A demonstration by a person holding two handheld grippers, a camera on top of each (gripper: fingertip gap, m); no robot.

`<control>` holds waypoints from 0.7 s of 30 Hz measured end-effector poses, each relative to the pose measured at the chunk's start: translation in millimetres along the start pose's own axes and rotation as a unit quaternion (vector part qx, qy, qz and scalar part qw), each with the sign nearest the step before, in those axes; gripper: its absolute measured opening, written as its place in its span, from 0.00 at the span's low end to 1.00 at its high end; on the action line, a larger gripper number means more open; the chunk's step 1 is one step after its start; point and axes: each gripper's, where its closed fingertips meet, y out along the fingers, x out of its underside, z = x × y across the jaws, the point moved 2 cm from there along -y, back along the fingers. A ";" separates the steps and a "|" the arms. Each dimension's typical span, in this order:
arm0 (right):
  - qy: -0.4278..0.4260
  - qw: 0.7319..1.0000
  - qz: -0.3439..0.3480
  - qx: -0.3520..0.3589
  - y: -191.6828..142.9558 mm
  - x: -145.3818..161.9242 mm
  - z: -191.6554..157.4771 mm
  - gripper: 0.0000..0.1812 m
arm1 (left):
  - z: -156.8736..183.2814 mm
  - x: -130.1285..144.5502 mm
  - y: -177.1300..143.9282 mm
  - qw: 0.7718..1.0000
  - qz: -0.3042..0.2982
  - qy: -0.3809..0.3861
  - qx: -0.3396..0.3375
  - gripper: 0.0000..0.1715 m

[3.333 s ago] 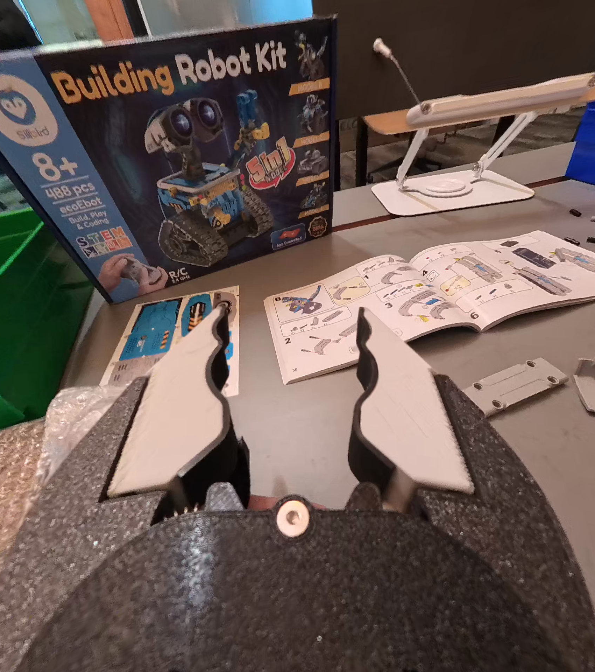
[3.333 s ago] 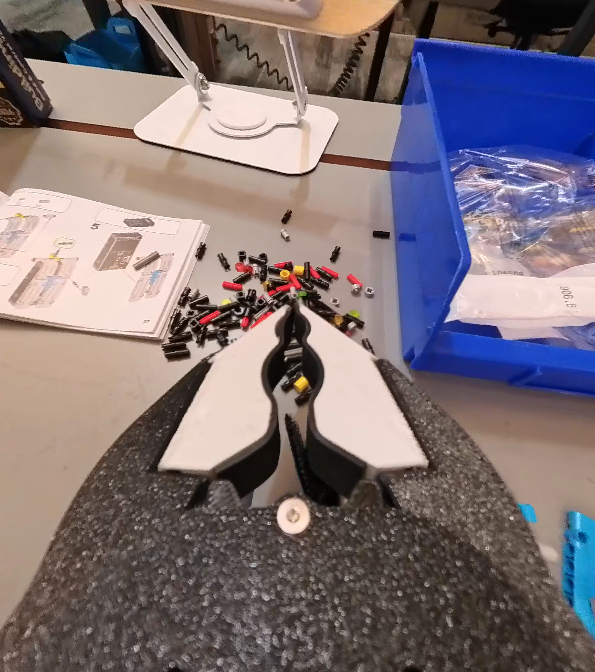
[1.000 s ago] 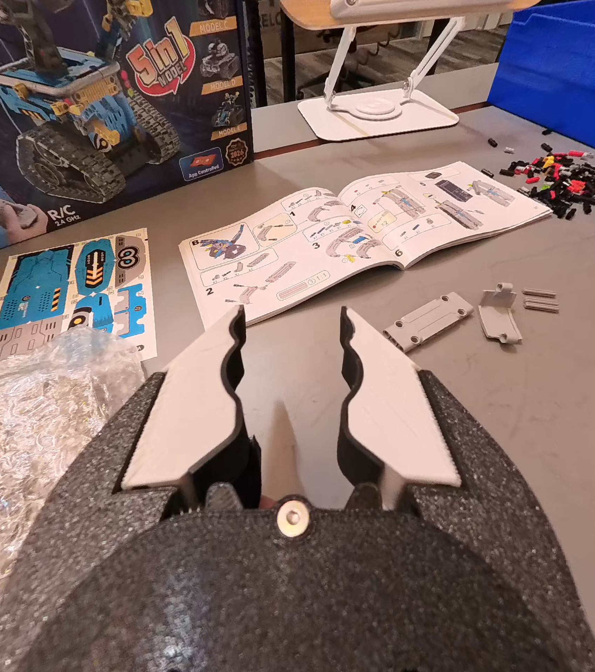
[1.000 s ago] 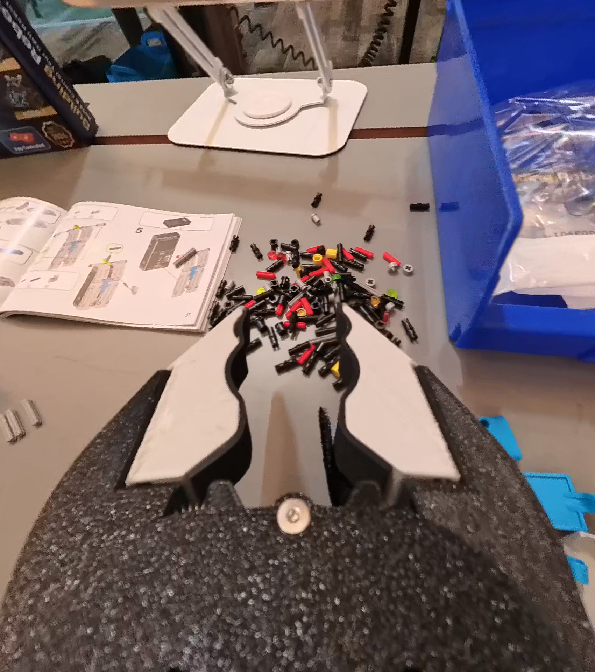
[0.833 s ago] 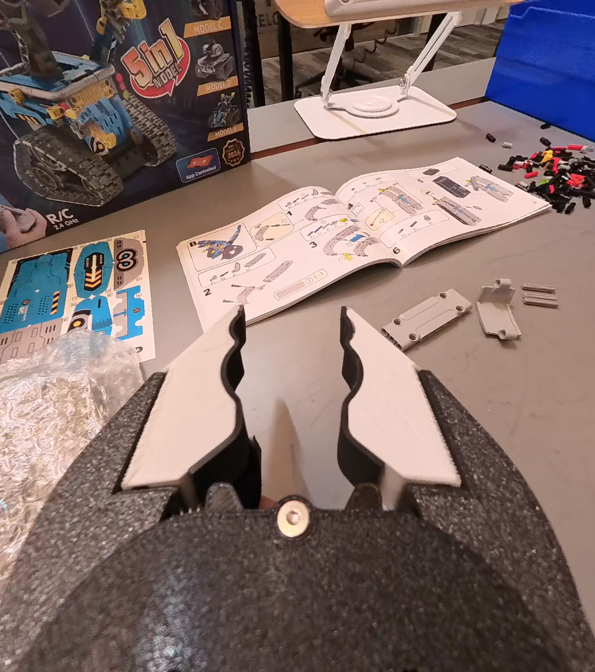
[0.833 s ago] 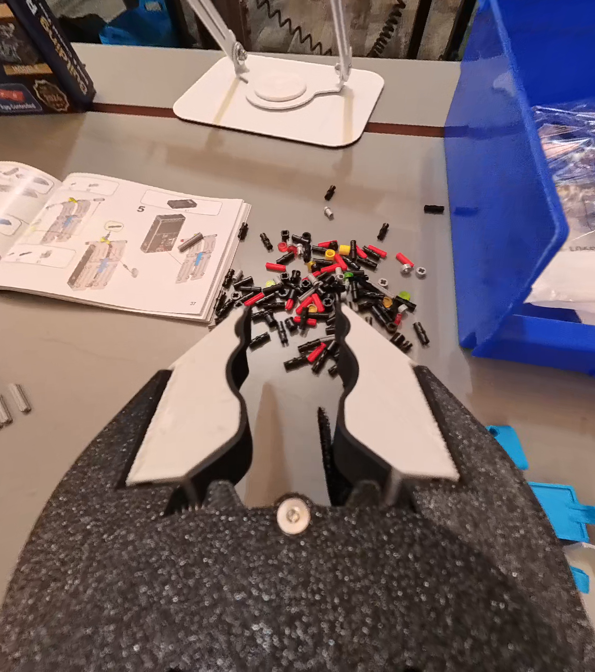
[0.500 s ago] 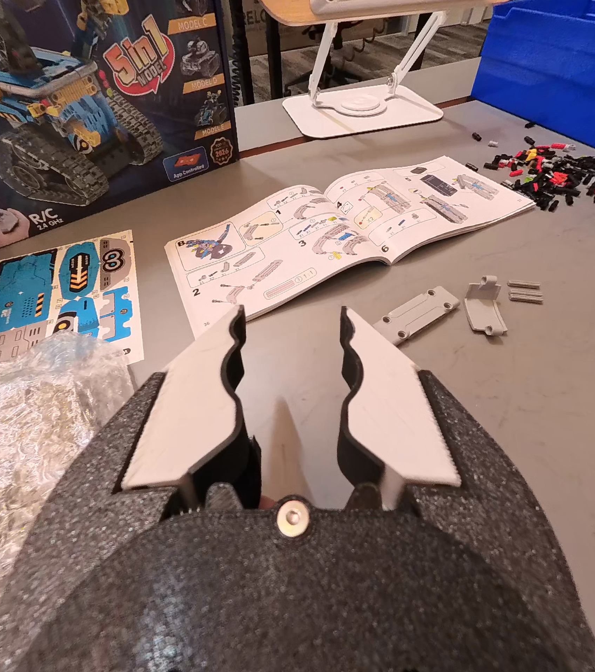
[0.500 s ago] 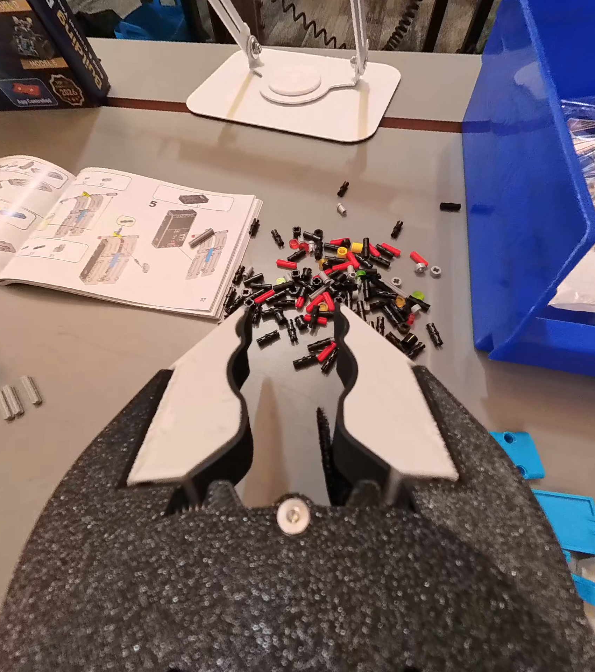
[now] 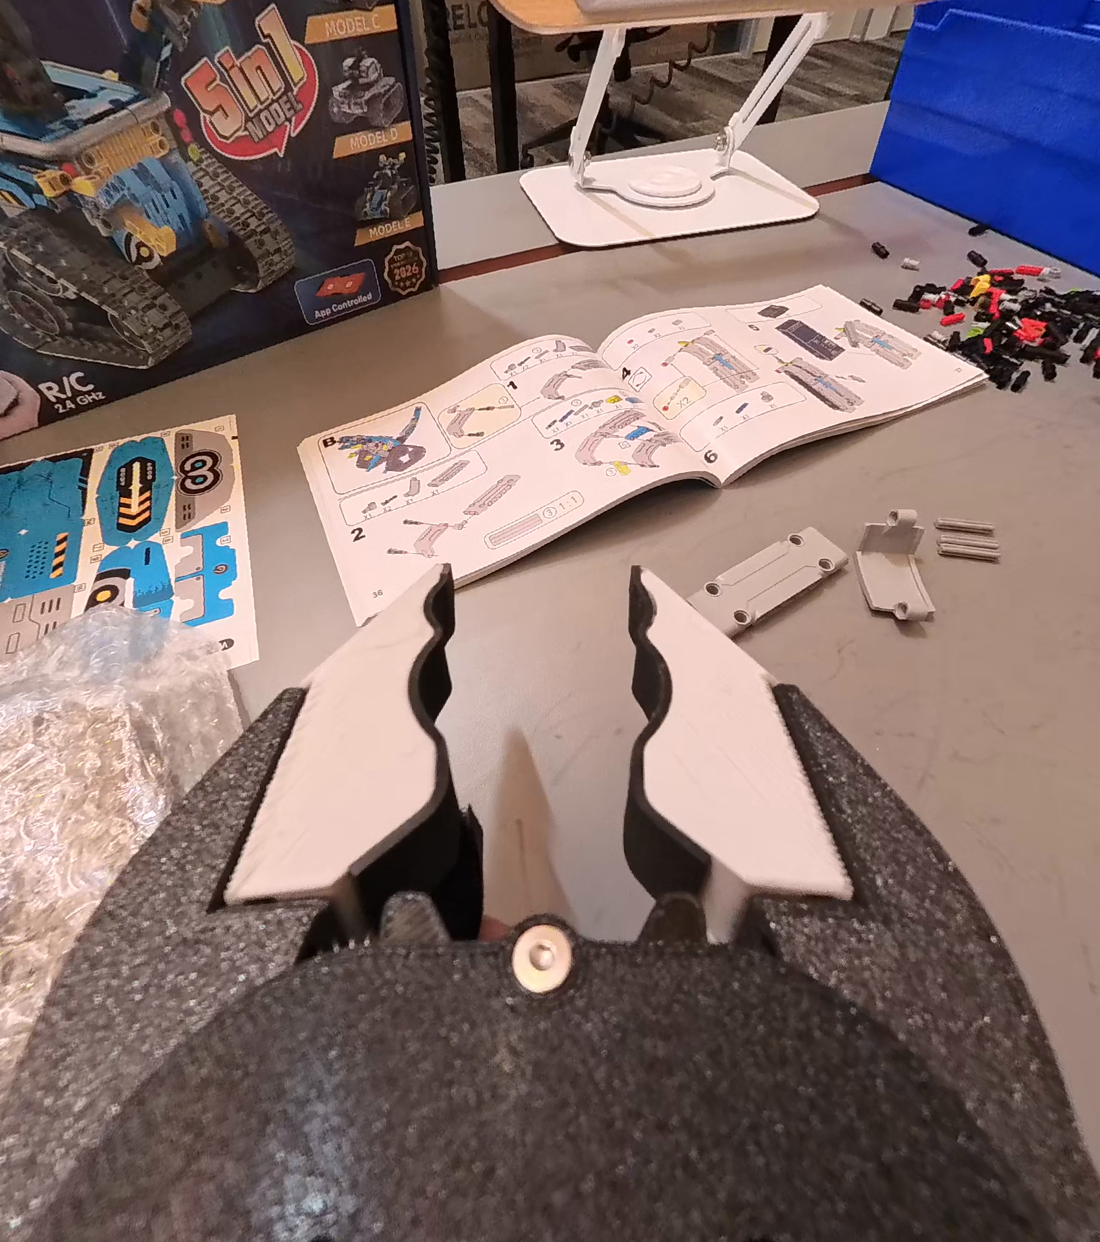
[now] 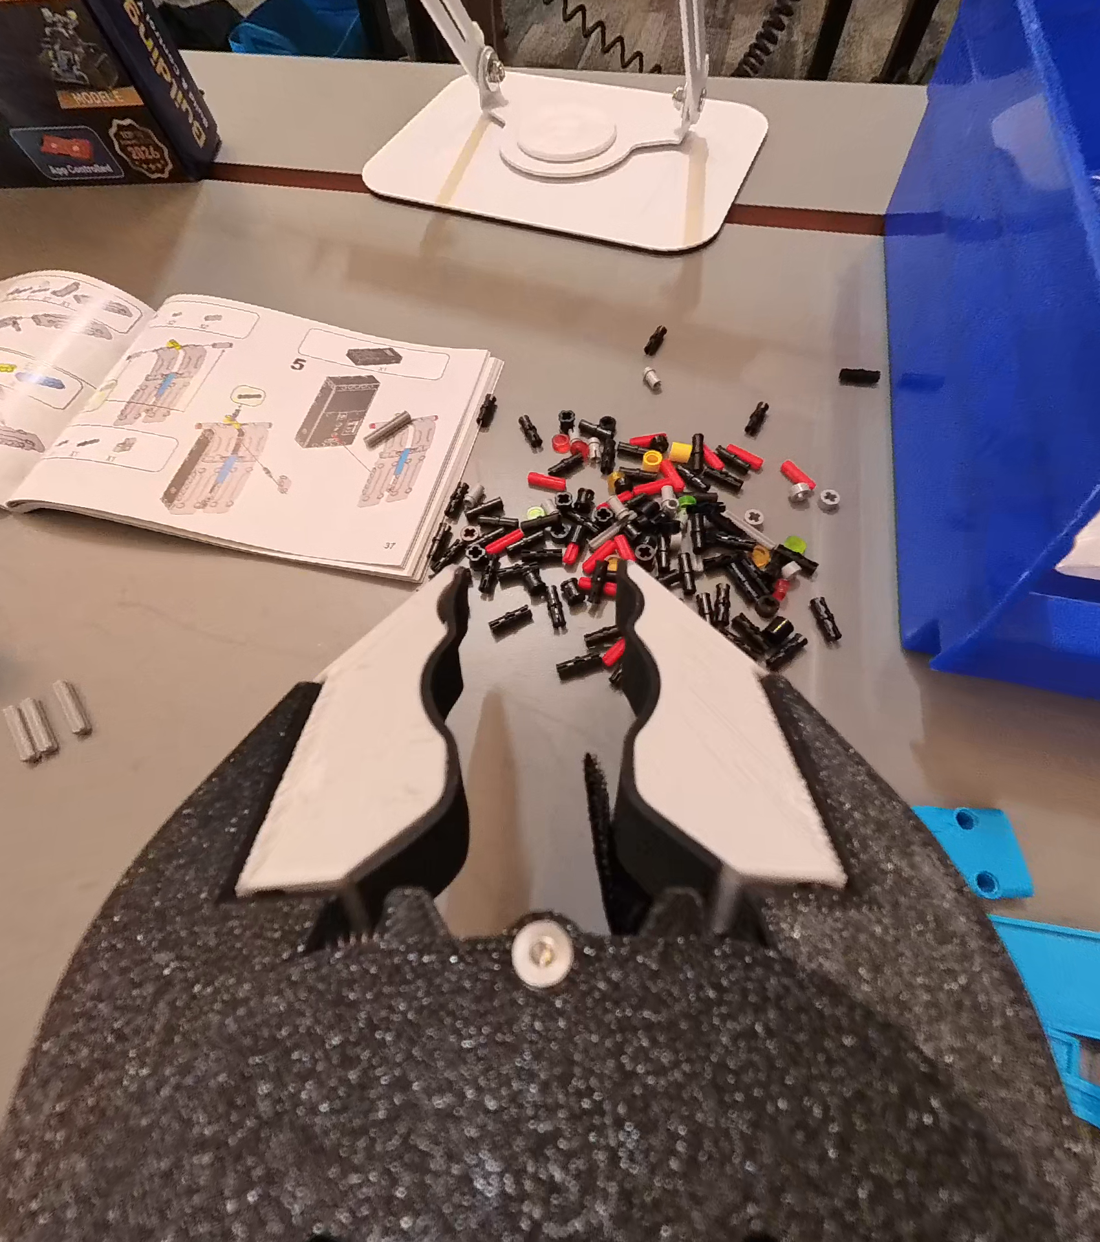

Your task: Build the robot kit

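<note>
My left gripper [image 9: 539, 583] is open and empty above the grey table, just short of an open instruction booklet [image 9: 614, 430]. A flat grey plate [image 9: 769, 579], a curved grey piece [image 9: 891, 571] and three grey pins [image 9: 967, 539] lie to its right. My right gripper [image 10: 541, 583] is open and empty, its tips over the near edge of a pile of small black, red and yellow connector pins [image 10: 648, 524]. The same pile shows far right in the left wrist view [image 9: 1031, 329]. The booklet [image 10: 211, 417] lies left of the pile.
A kit box [image 9: 150, 181] stands at the back left, a sticker sheet [image 9: 83, 537] and bubble wrap [image 9: 29, 793] in front of it. A white stand base [image 10: 567, 154] sits at the back. A blue bin [image 10: 1017, 376] holds bags at right. Blue plastic parts [image 10: 1071, 941] lie near right. Across from one pair of fingers to the other is roughly 35 centimeters. From my left tips it is roughly 9 centimeters to the flat grey plate [image 9: 769, 579]; from my right, 25 centimeters.
The right gripper was shut in the pile 3.3 s ago and is now open, drawn back a little. The left gripper has shifted right and lower, staying open.
</note>
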 end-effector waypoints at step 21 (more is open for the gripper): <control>-0.010 1.000 -0.008 -0.011 2.3 2.5 -6.8 0.24 | -2.6 3.2 -1.1 1.000 -0.008 -0.029 0.007 0.30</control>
